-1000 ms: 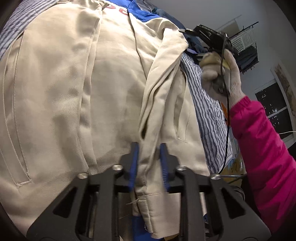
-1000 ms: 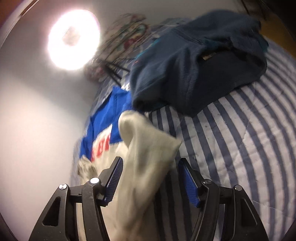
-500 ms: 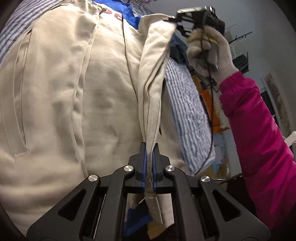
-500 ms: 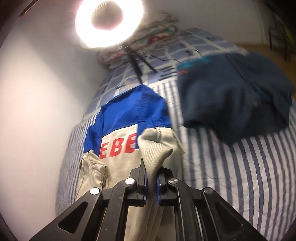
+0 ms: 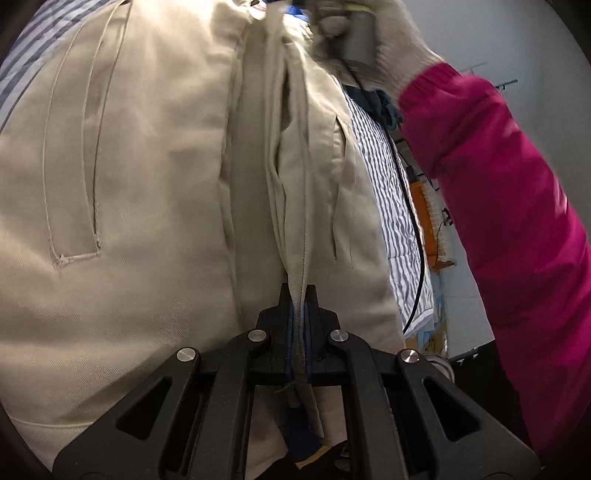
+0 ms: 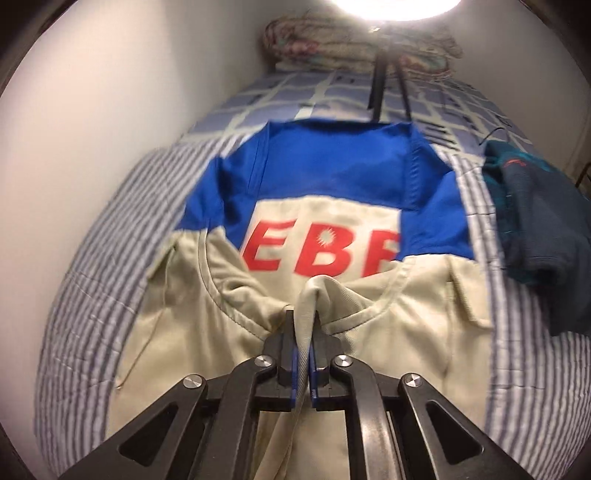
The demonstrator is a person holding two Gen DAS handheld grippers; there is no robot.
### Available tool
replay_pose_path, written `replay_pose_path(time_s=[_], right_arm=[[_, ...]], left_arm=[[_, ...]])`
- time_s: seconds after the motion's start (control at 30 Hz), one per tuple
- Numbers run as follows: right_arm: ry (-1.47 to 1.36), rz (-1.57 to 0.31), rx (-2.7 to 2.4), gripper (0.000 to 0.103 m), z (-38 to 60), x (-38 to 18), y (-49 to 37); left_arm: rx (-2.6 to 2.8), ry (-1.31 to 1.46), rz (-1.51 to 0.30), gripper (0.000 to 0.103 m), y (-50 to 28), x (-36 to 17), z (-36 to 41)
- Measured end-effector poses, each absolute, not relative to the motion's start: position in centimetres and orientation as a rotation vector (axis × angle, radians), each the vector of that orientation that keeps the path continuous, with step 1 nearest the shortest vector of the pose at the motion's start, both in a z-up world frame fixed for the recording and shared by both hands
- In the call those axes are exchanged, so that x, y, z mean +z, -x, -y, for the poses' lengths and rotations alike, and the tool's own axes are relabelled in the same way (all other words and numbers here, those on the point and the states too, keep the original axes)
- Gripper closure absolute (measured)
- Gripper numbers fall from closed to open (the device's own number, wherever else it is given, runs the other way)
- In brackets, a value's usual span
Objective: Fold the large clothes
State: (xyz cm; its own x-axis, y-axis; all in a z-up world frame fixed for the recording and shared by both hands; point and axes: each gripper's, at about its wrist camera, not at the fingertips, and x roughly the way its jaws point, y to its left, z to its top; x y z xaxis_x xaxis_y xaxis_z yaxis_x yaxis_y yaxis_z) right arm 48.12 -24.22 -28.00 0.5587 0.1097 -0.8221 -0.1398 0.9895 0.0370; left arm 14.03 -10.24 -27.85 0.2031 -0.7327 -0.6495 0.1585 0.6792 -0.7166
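Striped blue-and-white bedding (image 6: 92, 295) covers a bed set against a white wall, and spread across it lies the task's garment — a large beige cotton work jacket with a blue yoke and red letters (image 6: 325, 280).

Nearest in the left wrist view, the left gripper (image 5: 300, 314) is closed tight on a beige edge of the jacket, the cloth pinched flat between its blue pads. From there the fabric runs away in a taut ridge toward the person's white-gloved right hand (image 5: 373, 40), which holds the other tool at the top of the frame; a bright pink sleeve (image 5: 509, 229) follows behind it.

In the right wrist view, the right gripper (image 6: 303, 354) is likewise clamped shut on a raised fold of beige cloth. Beyond it the jacket lies flat with its lettered back facing up.

Holding the same edge at two spaced points likely keeps it straight, so one side can be carried over the body as a clean fold.

Farther off, a crumpled dark teal garment (image 6: 532, 229) sits at the right of the bed. At the far end are a checked blue cover (image 6: 295, 96), a floral bundle of bedding (image 6: 332, 44) and a glaring lamp (image 6: 399, 5).
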Motion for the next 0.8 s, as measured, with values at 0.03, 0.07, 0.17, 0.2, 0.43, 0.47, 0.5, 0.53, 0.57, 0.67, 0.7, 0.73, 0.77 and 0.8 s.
replay_pose_path(time_s=[0.03, 0.07, 0.17, 0.2, 0.43, 0.47, 0.5, 0.53, 0.57, 0.67, 0.7, 0.73, 0.77, 0.8], right_arm=[[0.044, -0.978, 0.145, 0.102, 23.9, -28.6, -48.4], [0.062, -0.993, 0.15, 0.101, 23.5, -29.2, -48.6], [0.06, -1.01, 0.199, 0.092, 23.8, -29.0, -48.5], [0.029, -1.006, 0.224, 0.089, 24.2, -28.5, -48.2], [-0.178, -0.86, 0.328, 0.07, 31.9, -20.9, -41.1], [-0.183, -0.851, 0.331, 0.069, 33.0, -20.3, -39.6], [-0.182, -0.848, 0.335, 0.068, 33.9, -19.8, -37.9], [-0.166, -0.848, 0.331, 0.068, 34.6, -19.5, -36.0], [-0.153, -0.846, 0.33, 0.068, 35.0, -19.5, -34.6], [-0.136, -0.869, 0.349, 0.068, 35.7, -21.0, -29.1], [-0.128, -0.88, 0.352, 0.068, 35.7, -21.7, -28.2], [-0.11, -0.889, 0.351, 0.069, 35.5, -22.4, -27.2], [-0.082, -0.891, 0.346, 0.069, 35.1, -23.1, -26.0], [-0.056, -0.89, 0.342, 0.069, 34.4, -24.0, -25.2]], left_arm=[[-0.673, 0.561, -1.213, 0.1, -14.0, -27.7, 10.3], [-0.674, 0.553, -1.21, 0.1, -13.9, -27.6, 10.3], [-0.675, 0.561, -1.214, 0.1, -13.9, -27.6, 10.2], [-0.674, 0.56, -1.214, 0.1, -13.8, -27.6, 10.1], [-0.663, 0.544, -1.205, 0.1, -14.1, -26.9, 10.9], [-0.663, 0.541, -1.204, 0.1, -14.0, -26.7, 11.0], [-0.663, 0.538, -1.203, 0.1, -13.9, -26.5, 11.0], [-0.66, 0.536, -1.201, 0.1, -13.8, -26.3, 11.0], [-0.659, 0.536, -1.203, 0.1, -13.4, -26.1, 10.9], [-0.656, 0.527, -1.197, 0.1, -13.1, -25.4, 10.7], [-0.653, 0.522, -1.193, 0.1, -12.8, -25.1, 10.9], [-0.651, 0.519, -1.189, 0.1, -12.6, -24.9, 10.7], [-0.649, 0.518, -1.19, 0.1, -12.2, -24.5, 10.4], [-0.649, 0.518, -1.193, 0.1, -12.2, -24.2, 9.4]])
